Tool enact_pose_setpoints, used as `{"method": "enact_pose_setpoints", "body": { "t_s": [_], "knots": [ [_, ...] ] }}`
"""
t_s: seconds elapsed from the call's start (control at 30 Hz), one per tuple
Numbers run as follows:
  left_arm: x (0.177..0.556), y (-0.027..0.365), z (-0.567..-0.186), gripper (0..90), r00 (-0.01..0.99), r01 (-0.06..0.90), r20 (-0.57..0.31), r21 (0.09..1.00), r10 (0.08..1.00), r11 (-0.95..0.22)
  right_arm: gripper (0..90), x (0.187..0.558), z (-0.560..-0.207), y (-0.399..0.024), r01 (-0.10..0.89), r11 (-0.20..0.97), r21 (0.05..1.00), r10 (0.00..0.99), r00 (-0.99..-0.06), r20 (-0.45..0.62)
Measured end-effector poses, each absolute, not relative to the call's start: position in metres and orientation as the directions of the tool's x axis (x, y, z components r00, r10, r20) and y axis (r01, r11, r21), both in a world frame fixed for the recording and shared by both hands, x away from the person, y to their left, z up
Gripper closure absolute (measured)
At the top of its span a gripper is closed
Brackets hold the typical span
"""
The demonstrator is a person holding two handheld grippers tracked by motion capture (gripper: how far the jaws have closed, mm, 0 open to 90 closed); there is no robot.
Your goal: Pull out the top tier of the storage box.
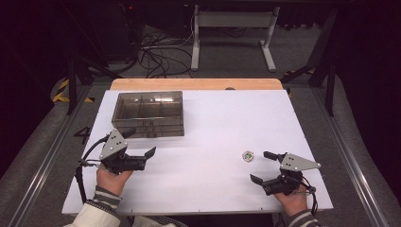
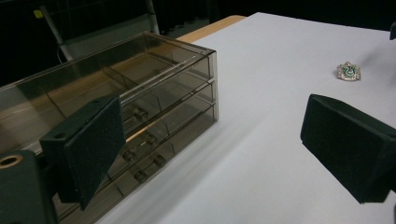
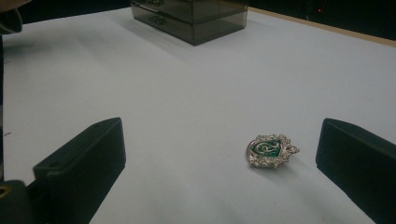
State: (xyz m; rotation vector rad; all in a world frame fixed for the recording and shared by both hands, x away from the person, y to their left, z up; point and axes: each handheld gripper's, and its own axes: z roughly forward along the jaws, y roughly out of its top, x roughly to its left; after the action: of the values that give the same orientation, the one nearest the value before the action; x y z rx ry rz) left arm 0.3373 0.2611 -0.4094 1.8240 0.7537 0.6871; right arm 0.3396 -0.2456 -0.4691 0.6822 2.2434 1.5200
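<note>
- The right gripper (image 1: 260, 167) is being held low over the white table (image 1: 213, 118), its two black jaws standing wide apart with nothing between the pads.
- A small silver badge (image 1: 248, 155) with a green centre is lying flat on the table just ahead of the right gripper and slightly toward its far jaw; no contact is being made.
- In the right gripper view, the badge (image 3: 270, 150) is being seen ahead of the jaw tips, nearer the right-hand jaw than the left-hand one, and apart from both.
- The left gripper (image 1: 140, 142) is being held with its jaws spread, gripping nothing, just in front of a smoked-plastic drawer box (image 1: 148, 113).
- In the left gripper view, the drawer box (image 2: 140, 93) is being seen just beyond the left-hand jaw, its drawer fronts with small knobs facing the gripper; whether that jaw is touching the box cannot be told.
- From the left gripper, the badge (image 2: 349, 71) is lying well apart, far ahead and beyond the right-hand jaw.
- The box drawers are being seen closed, stacked in three tiers.
- Each gripper is being gripped from behind by a hand, striped cuffs being visible at the wrists in the high view.
- The two grippers are being kept well apart from each other, the badge lying between them but much nearer the right one.
</note>
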Motion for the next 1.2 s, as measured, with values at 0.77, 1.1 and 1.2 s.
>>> {"method": "enact_pose_setpoints", "body": {
  "t_s": [0.77,1.1,1.2],
  "knots": [
    [0.362,0.251,-0.398,7.7,0.661,0.165,0.188,0.908,0.726,-0.385,2.0,0.339,-0.470,-0.243,0.197,0.321,0.926,0.564,-0.826,-0.020],
    [0.354,0.251,-0.387,12.3,0.688,0.089,0.337,0.840,0.643,-0.535,2.0,0.339,-0.471,-0.241,0.195,0.329,0.924,0.558,-0.829,-0.024],
    [0.352,0.253,-0.386,12.7,0.681,0.081,0.370,0.820,0.632,-0.567,2.0,0.339,-0.471,-0.241,0.196,0.329,0.924,0.558,-0.830,-0.023]
  ]
}}
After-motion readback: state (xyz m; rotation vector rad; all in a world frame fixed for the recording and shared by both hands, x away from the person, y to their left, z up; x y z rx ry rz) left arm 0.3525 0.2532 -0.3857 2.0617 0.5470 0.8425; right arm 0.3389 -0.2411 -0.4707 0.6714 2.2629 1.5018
